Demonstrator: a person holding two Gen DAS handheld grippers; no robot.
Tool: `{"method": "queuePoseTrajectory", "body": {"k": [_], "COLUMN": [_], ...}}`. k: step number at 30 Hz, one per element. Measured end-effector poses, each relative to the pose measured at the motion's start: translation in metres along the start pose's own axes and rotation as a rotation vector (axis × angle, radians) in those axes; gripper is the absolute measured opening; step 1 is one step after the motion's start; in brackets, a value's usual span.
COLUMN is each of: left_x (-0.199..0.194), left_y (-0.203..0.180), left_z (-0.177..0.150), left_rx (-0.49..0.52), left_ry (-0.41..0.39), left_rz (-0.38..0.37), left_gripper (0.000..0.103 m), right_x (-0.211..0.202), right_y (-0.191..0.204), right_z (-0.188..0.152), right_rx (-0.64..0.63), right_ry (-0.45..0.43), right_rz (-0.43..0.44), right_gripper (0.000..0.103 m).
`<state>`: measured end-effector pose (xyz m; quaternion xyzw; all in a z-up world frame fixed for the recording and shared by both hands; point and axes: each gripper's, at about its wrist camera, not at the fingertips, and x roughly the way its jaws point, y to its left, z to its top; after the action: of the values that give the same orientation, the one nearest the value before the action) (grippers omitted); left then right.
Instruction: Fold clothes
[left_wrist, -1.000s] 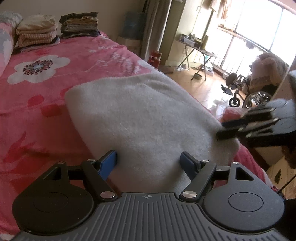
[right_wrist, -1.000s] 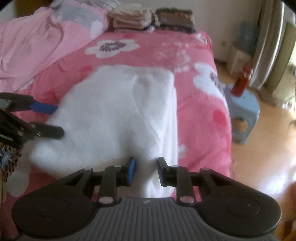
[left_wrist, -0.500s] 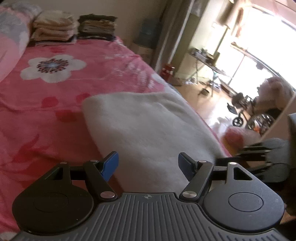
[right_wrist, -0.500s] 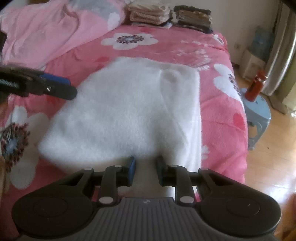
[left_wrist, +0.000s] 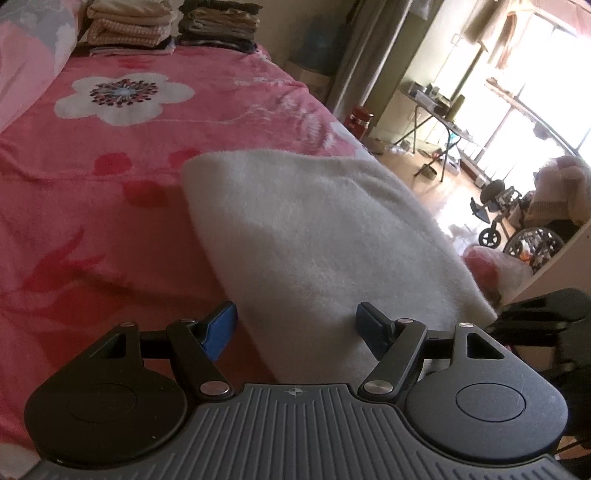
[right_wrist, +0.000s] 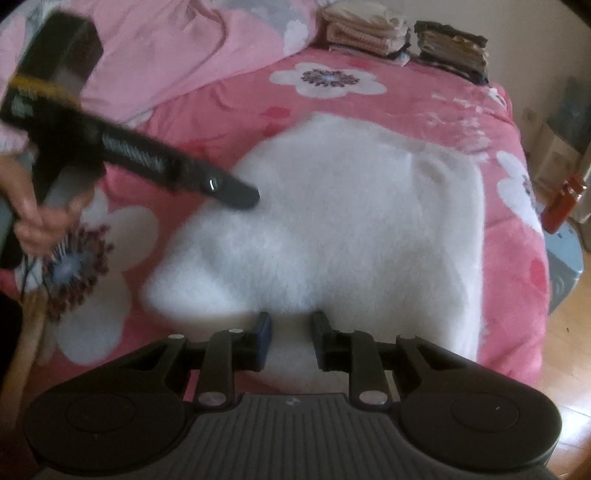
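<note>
Right gripper (right_wrist: 289, 338), fingers a narrow gap apart with white fleece between them; whether it pinches the cloth, cannot tell. Left gripper (left_wrist: 295, 330) spread wide, holding nothing, poised at the near left edge. The fluffy white folded fleece garment (right_wrist: 343, 225) lies flat on the pink flowered bedspread (left_wrist: 110, 177), long axis running away from both tools. Right sits nearer the near hem; likely it leads the next fold.
</note>
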<state>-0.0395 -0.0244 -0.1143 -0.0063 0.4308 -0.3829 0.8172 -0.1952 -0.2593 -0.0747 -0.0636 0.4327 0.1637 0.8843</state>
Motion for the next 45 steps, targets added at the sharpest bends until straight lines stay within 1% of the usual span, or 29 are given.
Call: {"method": "queuePoseTrajectory", "body": {"k": [3, 4, 5, 7, 8, 9, 10, 13, 15, 18, 21, 23, 24, 25, 27, 28, 30, 31, 32, 35, 37, 38, 40, 41, 42, 45], "left_x": [0.002, 0.002, 0.002, 0.001, 0.0, -0.001, -0.003, -0.008, -0.012, -0.017, -0.014, -0.011, -0.009, -0.007, -0.002, -0.002, -0.002, -0.002, -0.001, -0.001, -0.001, -0.001, 0.0, 0.0, 0.0, 0.0], "left_y": [0.003, 0.003, 0.003, 0.003, 0.002, 0.001, 0.001, 0.0, -0.001, -0.002, -0.006, -0.01, -0.012, -0.013, -0.014, -0.014, -0.013, -0.013, -0.013, -0.013, -0.013, -0.013, -0.014, -0.014, -0.014, -0.013], "left_z": [0.001, 0.001, 0.001, 0.001, 0.0, -0.001, -0.002, -0.008, -0.012, -0.017, -0.025, -0.027, -0.029, -0.03, -0.033, -0.033, -0.034, -0.034, -0.034, -0.034, -0.035, -0.035, -0.035, -0.035, -0.035, -0.035], "left_rx": [-0.027, -0.03, -0.033, -0.03, -0.024, -0.016, -0.014, -0.006, -0.001, 0.006, 0.013, 0.025, 0.031, 0.035, 0.03, 0.022, 0.015, 0.015, 0.014, 0.012, 0.011, 0.01, 0.009, 0.008, 0.008, 0.003], "left_ry": [0.006, 0.007, 0.008, 0.012, 0.014, 0.017, 0.021, 0.032, 0.039, 0.05, 0.065, 0.081, 0.09, 0.105, 0.128, 0.127, 0.127, 0.127, 0.127, 0.127, 0.127, 0.127, 0.127, 0.127, 0.128, 0.125], "left_rz": [-0.011, -0.012, -0.013, -0.008, -0.003, -0.001, -0.01, -0.035, -0.052, -0.077, -0.088, -0.09, -0.09, -0.084, -0.072, -0.079, -0.085, -0.085, -0.086, -0.089, -0.09, -0.091, -0.093, -0.094, -0.094, -0.101], "left_gripper": [0.072, 0.072, 0.072, 0.071, 0.071, 0.071, 0.071, 0.073, 0.074, 0.074, 0.074, 0.074, 0.074, 0.072, 0.071, 0.071, 0.071, 0.071, 0.07, 0.07, 0.07, 0.07, 0.068, 0.068, 0.068, 0.069], "right_x": [-0.016, -0.016, -0.009, 0.012, 0.022, 0.027, 0.026, 0.015, 0.002, -0.019, -0.019, -0.007, 0.007, 0.019, 0.028, 0.028, 0.025, 0.021, 0.017, 0.002, 0.005, 0.012, 0.045, 0.055, 0.056, 0.05], "right_y": [0.012, 0.014, 0.017, 0.023, 0.024, 0.025, 0.026, 0.018, 0.01, -0.004, -0.01, -0.01, -0.009, -0.006, -0.009, -0.012, -0.018, -0.018, -0.017, -0.009, -0.004, -0.004, -0.006, -0.007, -0.008, -0.011], "right_z": [0.011, 0.015, 0.014, 0.007, 0.0, -0.006, -0.007, 0.002, 0.009, 0.02, 0.032, 0.034, 0.03, 0.022, 0.012, 0.013, 0.024, 0.029, 0.034, 0.051, 0.057, 0.059, 0.049, 0.041, 0.038, 0.053], "right_rx": [-0.031, -0.039, -0.048, -0.063, -0.067, -0.071, -0.072, -0.017, 0.004, 0.024, 0.041, 0.032, 0.018, -0.003, 0.006, 0.03, 0.082, 0.089, 0.079, 0.042, 0.018, 0.011, -0.01, -0.015, -0.013, 0.044], "right_ry": [-0.079, -0.093, -0.075, -0.012, 0.008, 0.004, 0.0, 0.013, -0.014, -0.087, -0.139, -0.14, -0.112, -0.084, -0.108, -0.099, -0.062, -0.06, -0.076, -0.16, -0.189, -0.18, -0.076, -0.083, -0.099, -0.057], "right_rz": [0.093, 0.12, 0.121, 0.101, 0.098, 0.097, 0.094, 0.107, 0.07, 0.012, -0.006, -0.014, -0.026, -0.047, -0.04, -0.031, -0.017, -0.014, -0.014, -0.002, 0.0, -0.002, -0.018, -0.015, -0.007, 0.007], "right_gripper": [0.026, 0.026, 0.026, 0.025, 0.025, 0.025, 0.025, 0.025, 0.025, 0.025, 0.025, 0.025, 0.025, 0.025, 0.026, 0.025, 0.025, 0.025, 0.025, 0.025, 0.025, 0.025, 0.026, 0.026, 0.026, 0.026]}}
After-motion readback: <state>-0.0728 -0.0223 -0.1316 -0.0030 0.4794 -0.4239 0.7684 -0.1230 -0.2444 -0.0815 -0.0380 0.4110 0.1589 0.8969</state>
